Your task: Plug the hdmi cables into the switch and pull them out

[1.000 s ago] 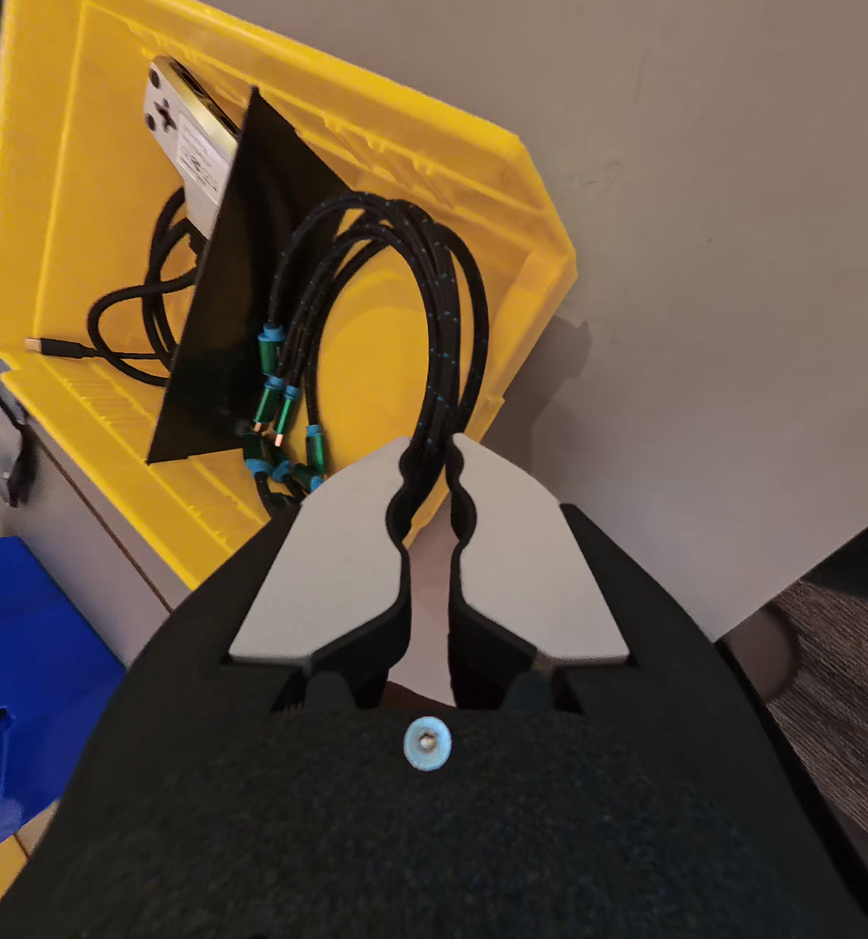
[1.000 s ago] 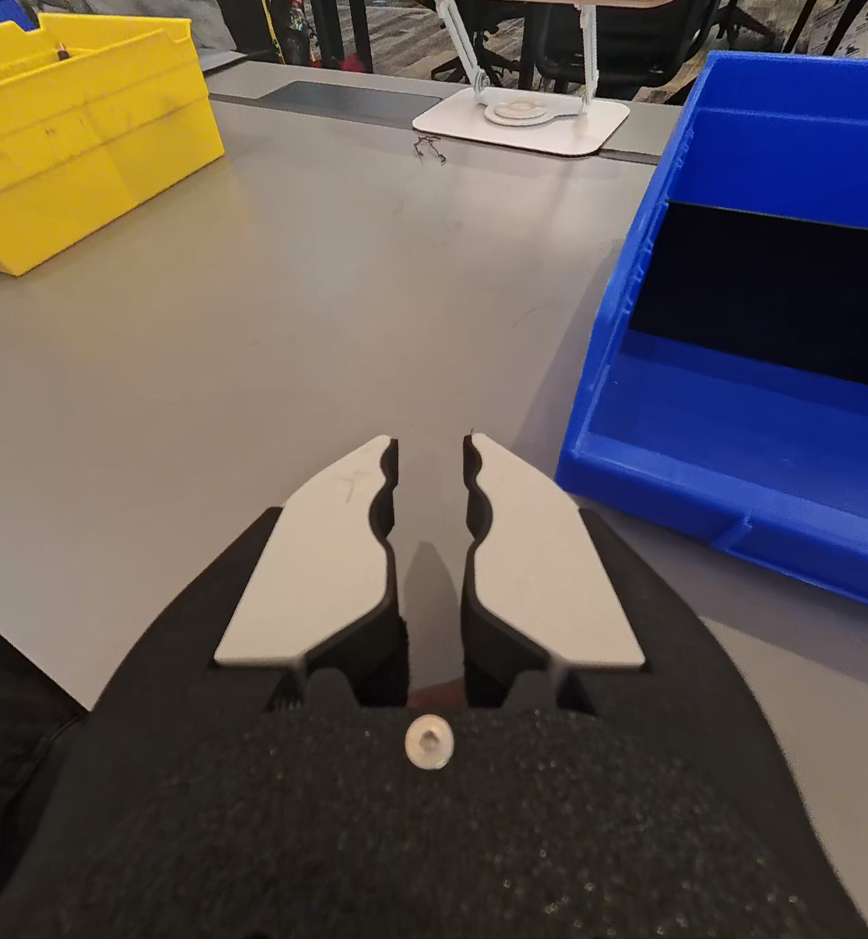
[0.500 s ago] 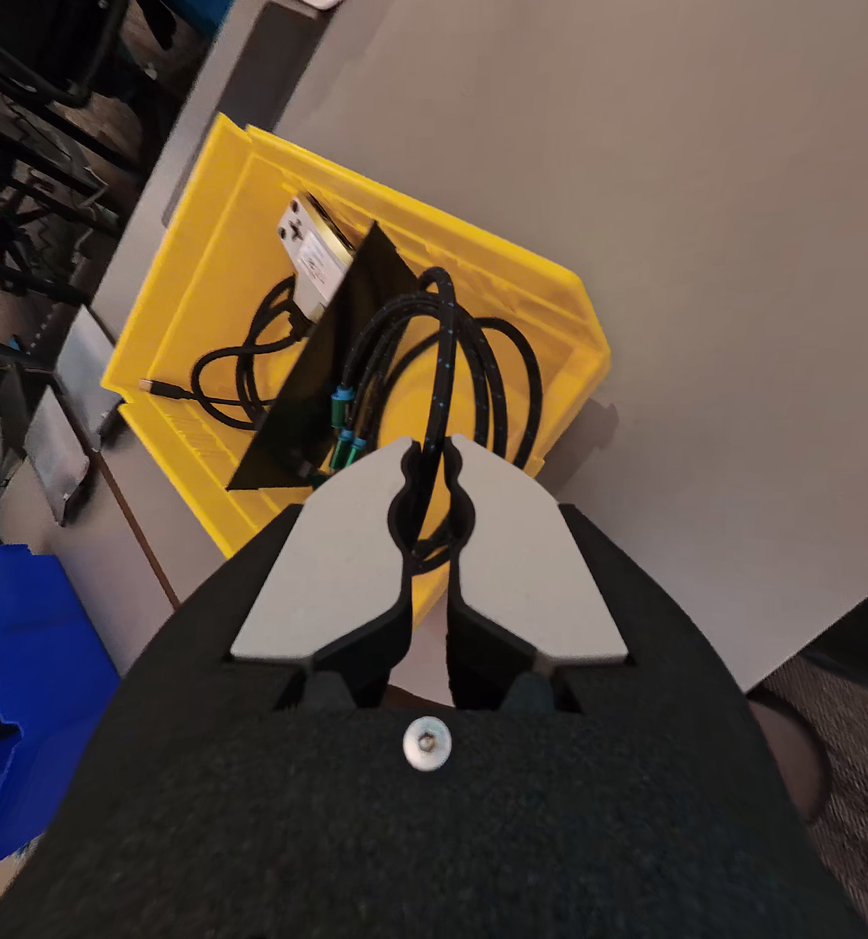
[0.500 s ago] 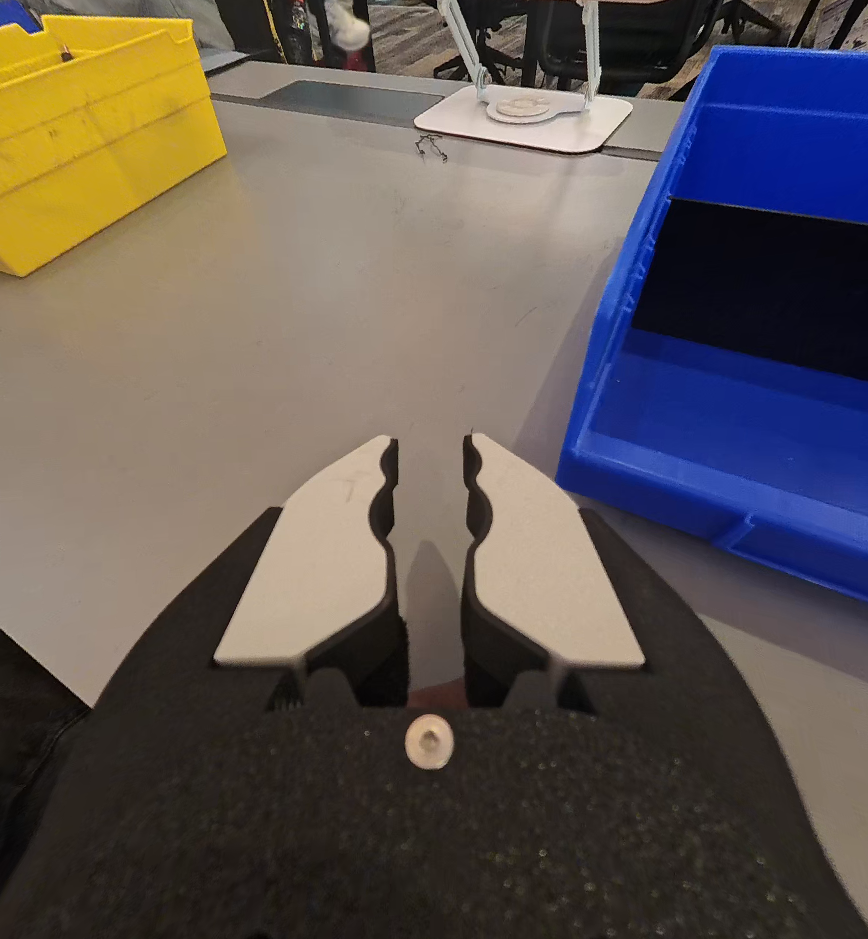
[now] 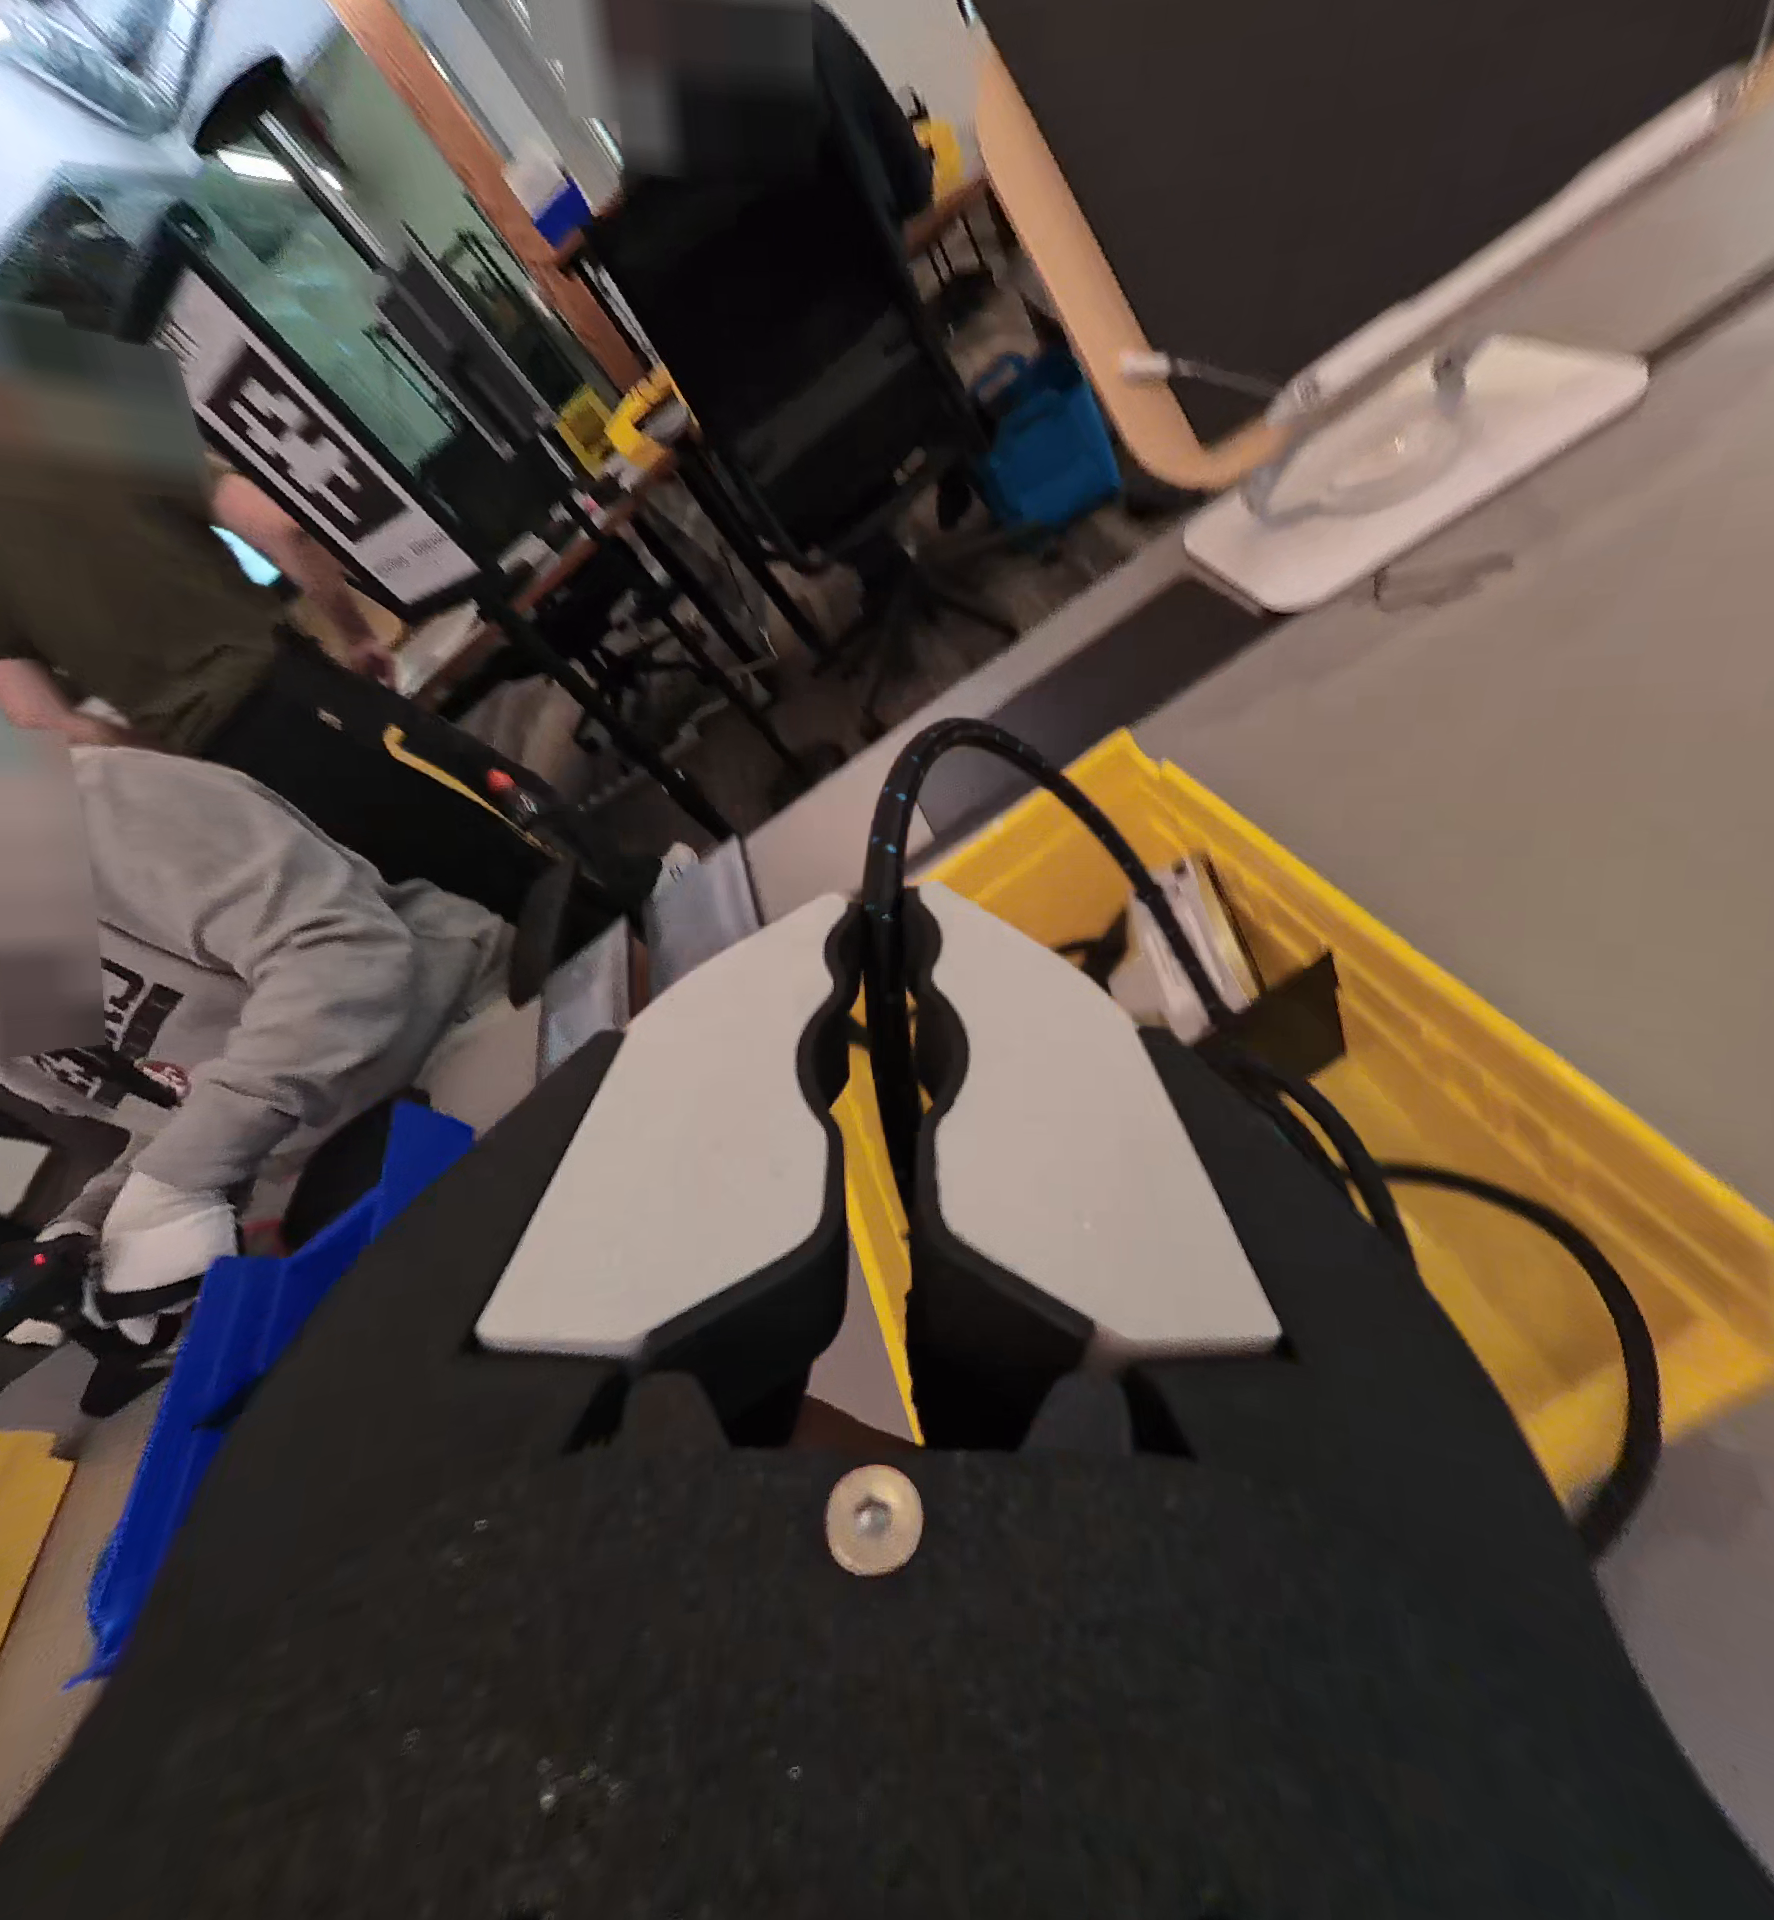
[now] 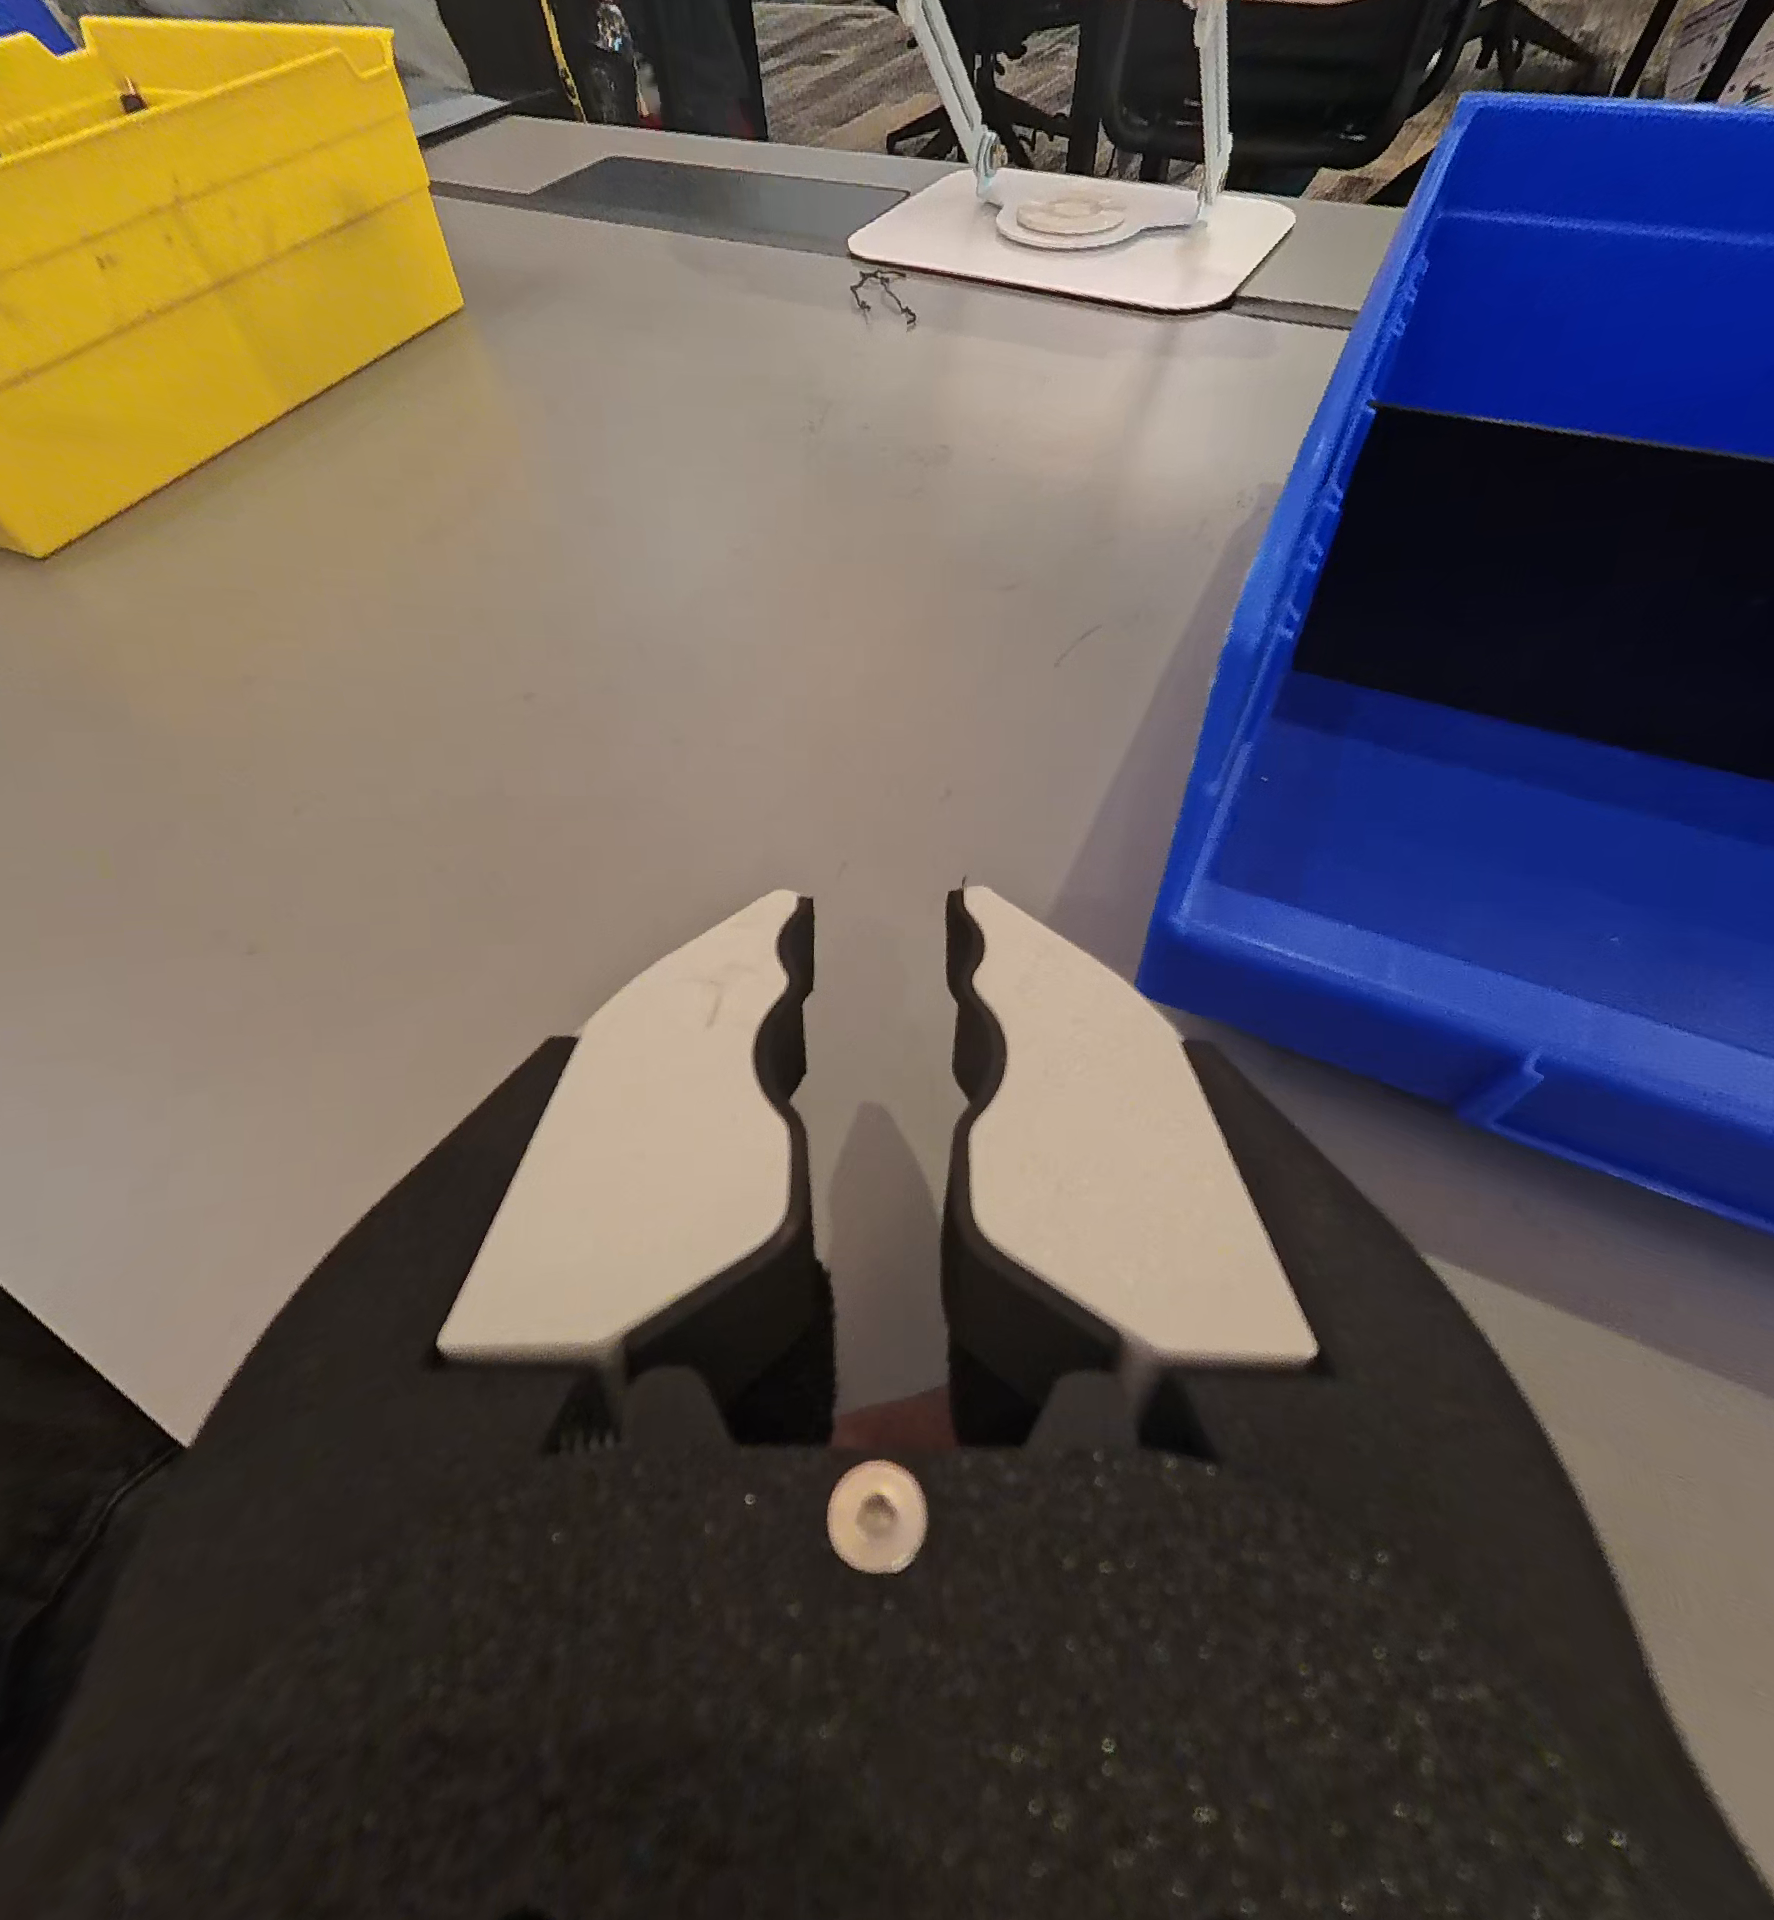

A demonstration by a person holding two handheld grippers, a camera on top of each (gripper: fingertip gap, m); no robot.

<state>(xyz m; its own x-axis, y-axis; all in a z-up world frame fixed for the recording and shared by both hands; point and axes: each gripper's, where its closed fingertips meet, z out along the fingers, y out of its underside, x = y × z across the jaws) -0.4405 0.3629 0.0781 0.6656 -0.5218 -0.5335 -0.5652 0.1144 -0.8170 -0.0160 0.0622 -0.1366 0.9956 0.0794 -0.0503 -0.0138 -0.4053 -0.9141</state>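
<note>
Braided black cable (image 5: 888, 862) pinched between left tool's (image 5: 881, 914) scalloped grey fingers (image 5: 717, 1122).

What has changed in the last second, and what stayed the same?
The left gripper stays shut on the black braided cable and has lifted it up from the yellow bin, tilting toward the room. The right gripper stays open and unmoved beside the blue bin.

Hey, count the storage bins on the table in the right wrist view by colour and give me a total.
Yellow bin: 1
Blue bin: 1
Total: 2 bins on the grey table.
</note>
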